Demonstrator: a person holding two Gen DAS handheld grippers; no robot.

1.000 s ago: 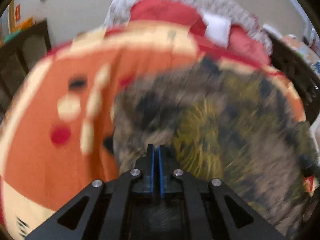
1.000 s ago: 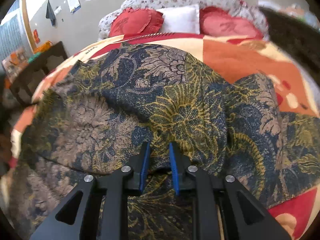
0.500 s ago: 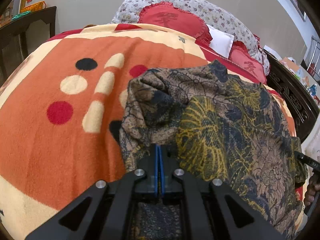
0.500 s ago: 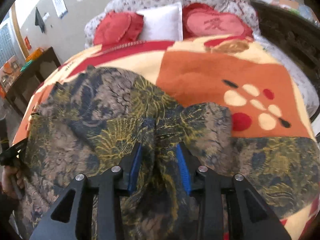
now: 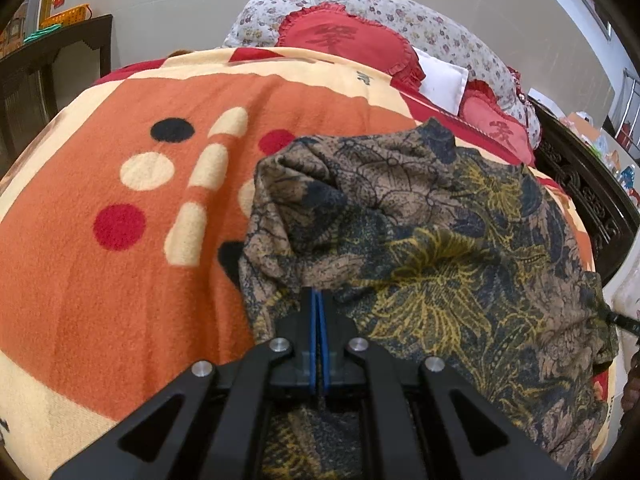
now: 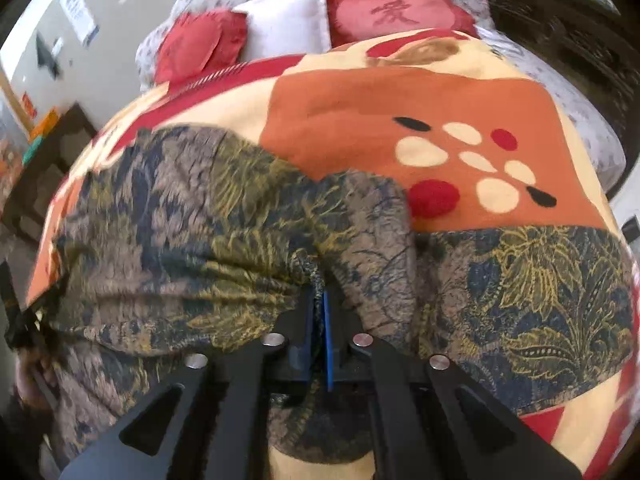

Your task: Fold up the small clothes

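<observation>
Since half a second back, our right gripper [image 6: 318, 300] has gone from standing open around a ridge of cloth to pinching it, while our left gripper [image 5: 318, 300] has stayed clamped on its own bunch. We work on the bed, whose orange blanket [image 5: 120, 280] with its dots and bars carries everything, and on it lies the one garment [image 5: 460, 260] — a dark floral piece in navy, tan and mustard, spread across the blanket's near side and rumpled into humps. Both pairs of jaws are drawn nearly together with cloth nipped between the blue pads, the left at the garment's near left edge, the right at a fold near its middle front. We judge that we are at the gathering step: two holds taken, the fold itself not yet laid. The next move calls for lifting both holds together and keeping them level, so that the slack cloth carries over as a straight edge rather than a twist; the bunched hump by the left gripper looks likely to drag. Counted from large to small: one blanket, one garment, two red heart cushions [image 6: 400, 12], one white pillow [image 6: 288, 24] between them — and two grippers.
</observation>
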